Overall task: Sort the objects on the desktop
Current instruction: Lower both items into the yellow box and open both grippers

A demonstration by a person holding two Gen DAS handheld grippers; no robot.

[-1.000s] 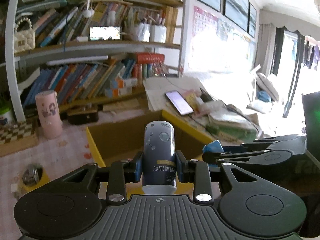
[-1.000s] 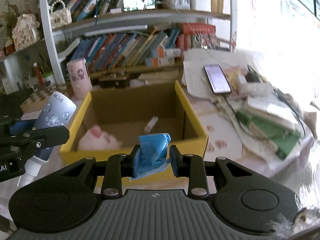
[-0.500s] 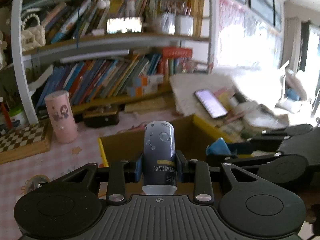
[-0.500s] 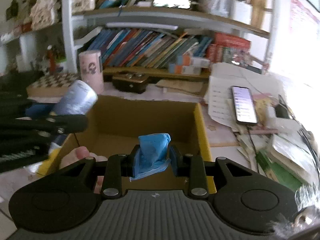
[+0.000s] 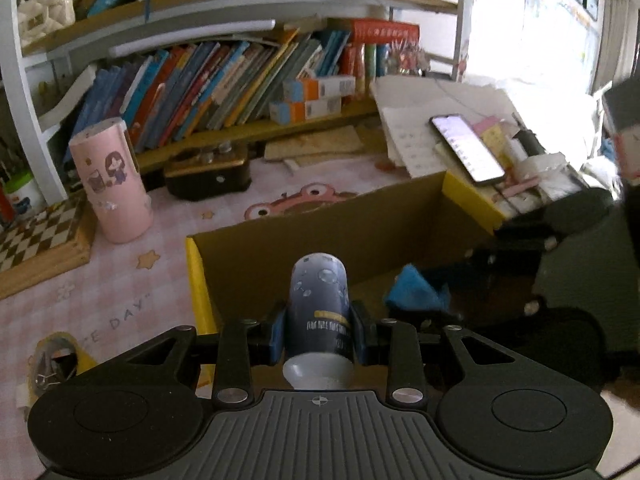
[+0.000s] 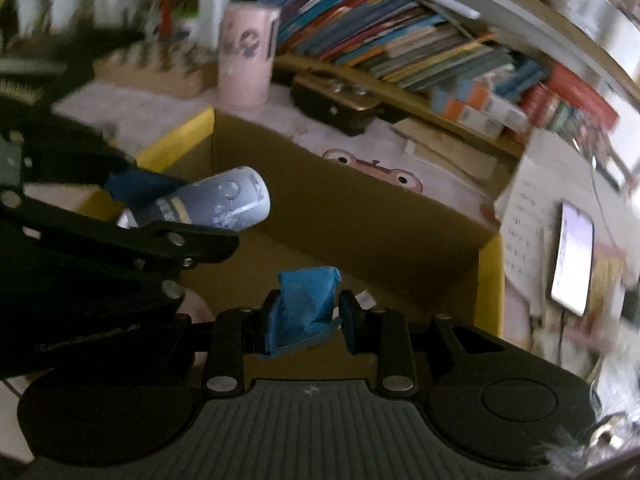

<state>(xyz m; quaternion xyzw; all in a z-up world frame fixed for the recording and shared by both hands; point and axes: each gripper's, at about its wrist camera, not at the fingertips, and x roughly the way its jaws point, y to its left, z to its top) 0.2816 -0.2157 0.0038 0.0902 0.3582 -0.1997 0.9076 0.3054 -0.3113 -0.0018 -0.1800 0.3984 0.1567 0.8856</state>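
My left gripper is shut on a dark blue spray bottle with bubble prints, held over the open yellow-rimmed cardboard box. In the right wrist view that same spray bottle pokes in from the left above the box. My right gripper is shut on a crumpled blue packet, also above the box's inside. The blue packet shows at the right of the left wrist view, with the dark right tool behind it.
A pink cylinder tin, a dark brown case and a chessboard stand on the pink mat behind the box. A lit phone lies on papers to the right. Bookshelves fill the back. A small yellow tape holder sits left.
Both grippers have moved forward and down over the box, which now fills more of each view. The right gripper has rolled, so its view is tilted. Both grips are unchanged.
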